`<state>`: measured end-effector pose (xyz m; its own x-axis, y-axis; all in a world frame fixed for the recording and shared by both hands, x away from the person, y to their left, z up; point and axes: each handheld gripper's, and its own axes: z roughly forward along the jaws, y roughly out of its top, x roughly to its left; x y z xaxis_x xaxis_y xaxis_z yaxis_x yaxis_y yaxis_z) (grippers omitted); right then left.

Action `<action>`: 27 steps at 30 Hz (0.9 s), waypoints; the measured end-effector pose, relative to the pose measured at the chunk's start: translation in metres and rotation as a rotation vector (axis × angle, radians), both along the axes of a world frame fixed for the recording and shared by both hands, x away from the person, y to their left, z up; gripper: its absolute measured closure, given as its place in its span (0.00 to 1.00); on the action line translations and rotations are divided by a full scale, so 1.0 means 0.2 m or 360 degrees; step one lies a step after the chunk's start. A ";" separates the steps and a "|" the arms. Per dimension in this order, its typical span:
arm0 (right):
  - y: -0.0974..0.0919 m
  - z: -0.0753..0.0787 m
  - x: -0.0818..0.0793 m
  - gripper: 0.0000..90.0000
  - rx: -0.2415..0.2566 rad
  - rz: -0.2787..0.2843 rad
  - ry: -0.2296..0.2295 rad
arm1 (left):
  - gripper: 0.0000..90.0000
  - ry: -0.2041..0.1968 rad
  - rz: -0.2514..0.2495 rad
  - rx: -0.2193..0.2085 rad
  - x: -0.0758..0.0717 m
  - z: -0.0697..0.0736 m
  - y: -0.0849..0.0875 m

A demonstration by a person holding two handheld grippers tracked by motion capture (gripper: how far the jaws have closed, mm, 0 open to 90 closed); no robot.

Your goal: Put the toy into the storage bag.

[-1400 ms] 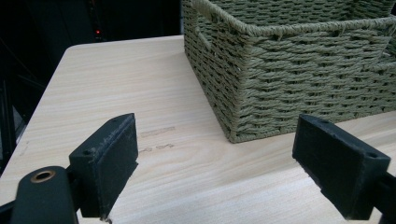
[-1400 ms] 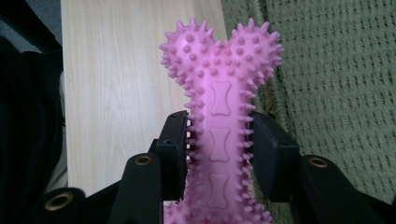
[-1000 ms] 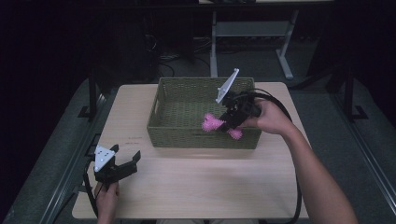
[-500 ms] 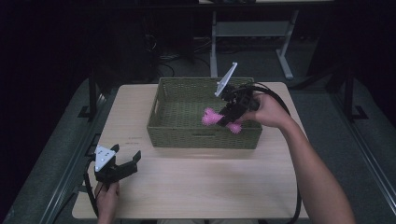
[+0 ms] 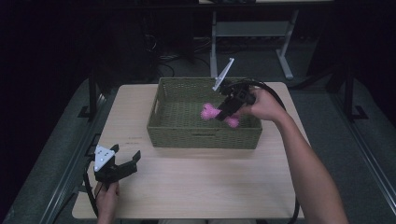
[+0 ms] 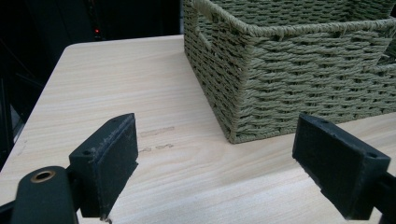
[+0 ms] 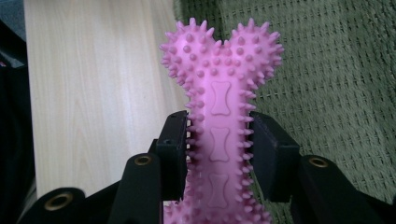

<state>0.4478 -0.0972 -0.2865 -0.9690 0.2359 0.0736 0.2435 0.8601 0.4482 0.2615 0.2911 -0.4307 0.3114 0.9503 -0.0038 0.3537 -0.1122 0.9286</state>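
Observation:
A pink spiky bone-shaped toy (image 7: 219, 102) is clamped at its shaft between the two black jaws of my right gripper (image 7: 218, 149). In the high view the right gripper (image 5: 228, 112) holds the pink toy (image 5: 211, 112) over the inside of the green woven basket (image 5: 163, 130), above its right half. My left gripper (image 5: 122, 162) rests near the table's front left corner, a hand on it. Its jaws stand wide apart in the left gripper view, left gripper (image 6: 215, 163), with bare table between them and the basket's corner (image 6: 243, 93) ahead.
The light wooden table (image 5: 205, 182) has free room in front of the basket and at its left. A black cable (image 5: 275, 93) loops from the right gripper along the arm. Dark floor and metal frame legs (image 5: 285, 60) lie beyond the table's far edge.
The right gripper has carried the pink toy a little to the left and farther over the basket's inside. The left gripper has stayed in place.

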 end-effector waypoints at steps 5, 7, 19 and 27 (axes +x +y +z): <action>0.00 -0.03 0.04 0.65 -0.0003 -0.0006 0.0019 | 0.15 0.0001 0.0000 0.0001 0.00 0.00 0.00; 0.01 -0.04 0.05 0.65 -0.0008 -0.0011 0.0032 | 0.15 0.0003 -0.0004 0.0002 0.00 0.00 0.00; -0.02 -0.09 0.12 0.65 -0.0017 -0.0058 0.0071 | 0.15 0.0004 0.0000 0.0006 0.00 0.00 0.00; -0.03 -0.14 0.17 0.65 -0.0007 -0.0074 0.0102 | 0.15 0.0002 0.0003 0.0004 0.00 0.00 0.00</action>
<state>0.4823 -0.1027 -0.3144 -0.9504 0.2808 0.1338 0.3109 0.8493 0.4266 0.2623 0.2909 -0.4309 0.3095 0.9509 -0.0019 0.3549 -0.1137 0.9280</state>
